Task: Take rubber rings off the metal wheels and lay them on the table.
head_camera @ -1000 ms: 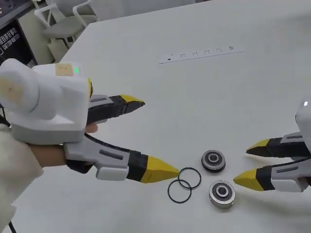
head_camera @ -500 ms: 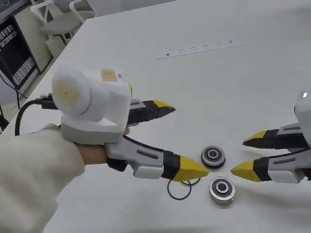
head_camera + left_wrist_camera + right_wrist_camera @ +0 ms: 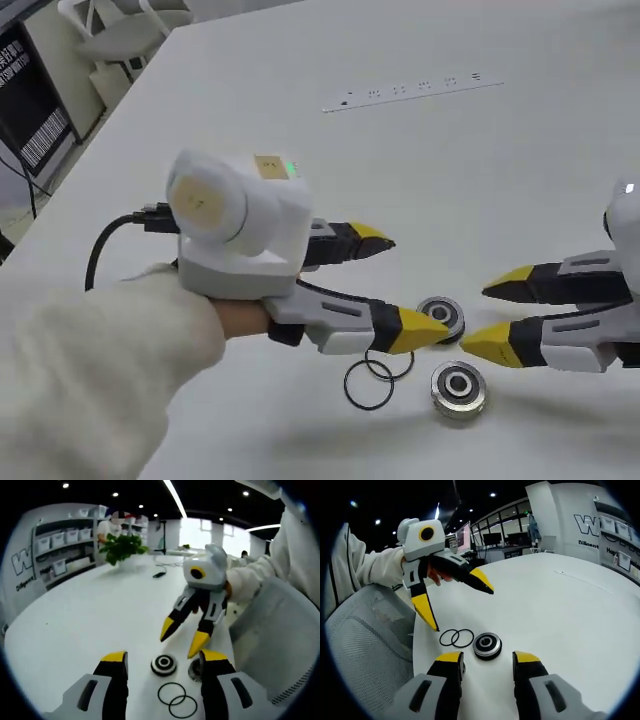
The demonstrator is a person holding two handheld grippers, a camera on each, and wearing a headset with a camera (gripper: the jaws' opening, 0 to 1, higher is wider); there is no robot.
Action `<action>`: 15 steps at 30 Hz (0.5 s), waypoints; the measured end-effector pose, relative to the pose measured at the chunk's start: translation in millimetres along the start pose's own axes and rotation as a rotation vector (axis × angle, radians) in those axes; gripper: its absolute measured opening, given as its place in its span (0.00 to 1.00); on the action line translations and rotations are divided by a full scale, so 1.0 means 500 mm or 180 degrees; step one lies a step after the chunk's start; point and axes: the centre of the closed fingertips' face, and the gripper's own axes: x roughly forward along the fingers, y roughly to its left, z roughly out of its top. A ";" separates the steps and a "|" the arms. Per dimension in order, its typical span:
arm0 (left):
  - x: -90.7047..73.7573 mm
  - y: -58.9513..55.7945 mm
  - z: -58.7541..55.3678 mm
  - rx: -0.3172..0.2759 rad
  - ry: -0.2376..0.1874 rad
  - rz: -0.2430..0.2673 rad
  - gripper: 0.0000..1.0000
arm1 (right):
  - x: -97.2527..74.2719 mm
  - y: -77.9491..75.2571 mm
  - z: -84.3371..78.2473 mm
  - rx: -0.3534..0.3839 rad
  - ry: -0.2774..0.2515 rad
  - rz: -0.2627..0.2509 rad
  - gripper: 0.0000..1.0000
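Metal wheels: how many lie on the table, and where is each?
2. One wheel sits partly behind the lower jaw tip of the left gripper; the other lies nearer the person, close to the right gripper.

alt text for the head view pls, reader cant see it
Two open grippers, the left gripper and the right gripper, point toward each other over a white table. Near their yellow tips lie two metal wheels, the far wheel partly behind the left gripper's lower jaw, the near wheel unobstructed, beside two overlapping black rubber rings.
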 end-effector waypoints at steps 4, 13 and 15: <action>0.019 -0.004 -0.012 0.0012 0.0036 -0.0017 0.49 | 0.008 -0.002 -0.002 -0.0031 0.0013 0.0010 0.34; 0.047 0.000 -0.039 -0.0006 0.0089 0.0080 0.31 | 0.022 0.006 -0.010 -0.0069 0.0060 0.0052 0.30; 0.050 -0.001 -0.041 -0.0023 0.0082 0.0068 0.26 | 0.025 0.005 -0.014 -0.0083 0.0084 0.0043 0.29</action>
